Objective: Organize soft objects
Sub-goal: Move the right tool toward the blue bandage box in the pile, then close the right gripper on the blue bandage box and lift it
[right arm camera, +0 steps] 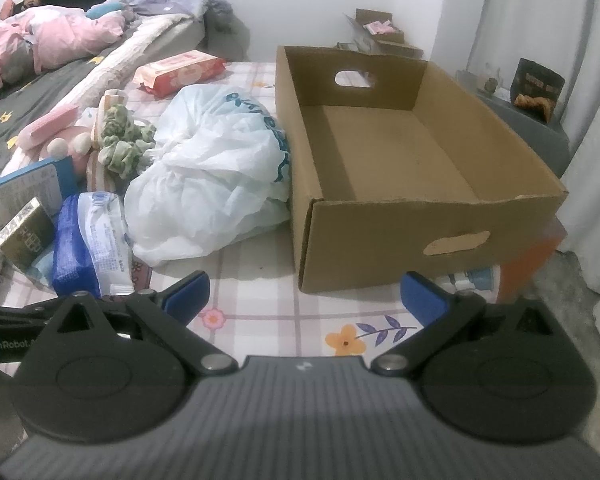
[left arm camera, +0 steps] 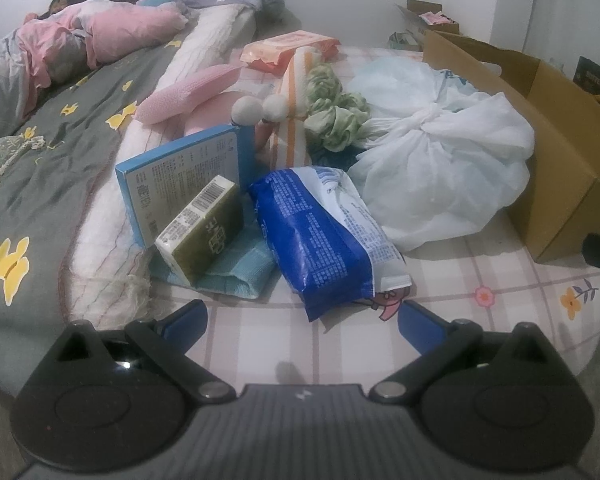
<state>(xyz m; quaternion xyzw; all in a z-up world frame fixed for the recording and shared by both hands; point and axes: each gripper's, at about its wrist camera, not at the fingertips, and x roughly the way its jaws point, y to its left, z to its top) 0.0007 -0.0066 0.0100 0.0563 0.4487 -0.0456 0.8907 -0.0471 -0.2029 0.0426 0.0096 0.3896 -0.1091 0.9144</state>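
Note:
A pile of soft things lies on the checked bed sheet: a blue tissue pack, a small green tissue pack, a blue carton, a tied white plastic bag, a green scrunchie, a pink cloth and an orange wipes pack. An open cardboard box stands to the right of the white plastic bag, nothing inside it. My left gripper is open, just short of the blue pack. My right gripper is open in front of the box.
A grey quilt and a pink bundle of bedding lie at the left, where a person lies under covers. A second small box sits by the far wall. A dark bag stands on a grey stand at right, by curtains.

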